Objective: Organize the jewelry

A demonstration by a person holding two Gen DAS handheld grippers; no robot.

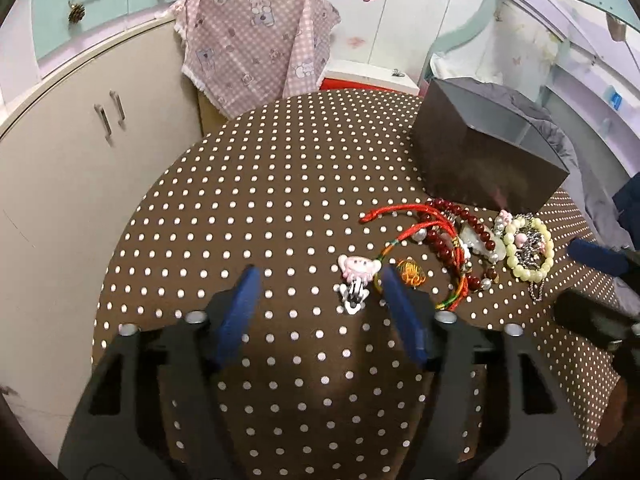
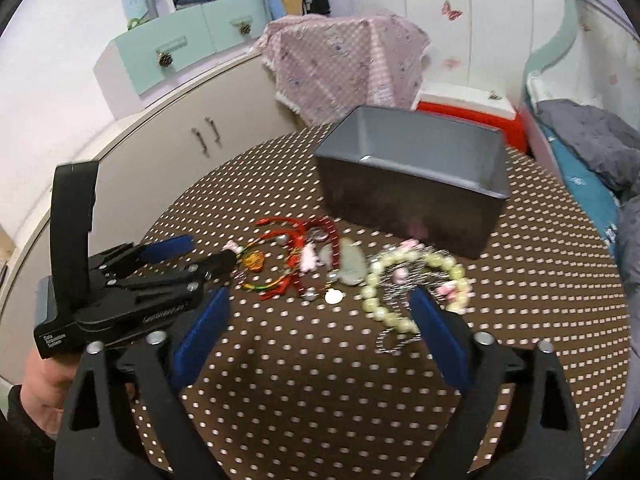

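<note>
A pile of jewelry lies on the brown polka-dot table in front of a grey open box. It holds a pink cartoon hair clip, red cords, a dark red bead bracelet and a pale green bead bracelet. My left gripper is open, low over the table, with the hair clip between its blue fingers near the right one. My right gripper is open near the green bracelet and a silver chain. The box looks empty. The left gripper shows in the right wrist view.
A beige cabinet stands to the left of the table. A pink checked cloth hangs over something behind it. A red and white box and a bed with grey bedding are at the right.
</note>
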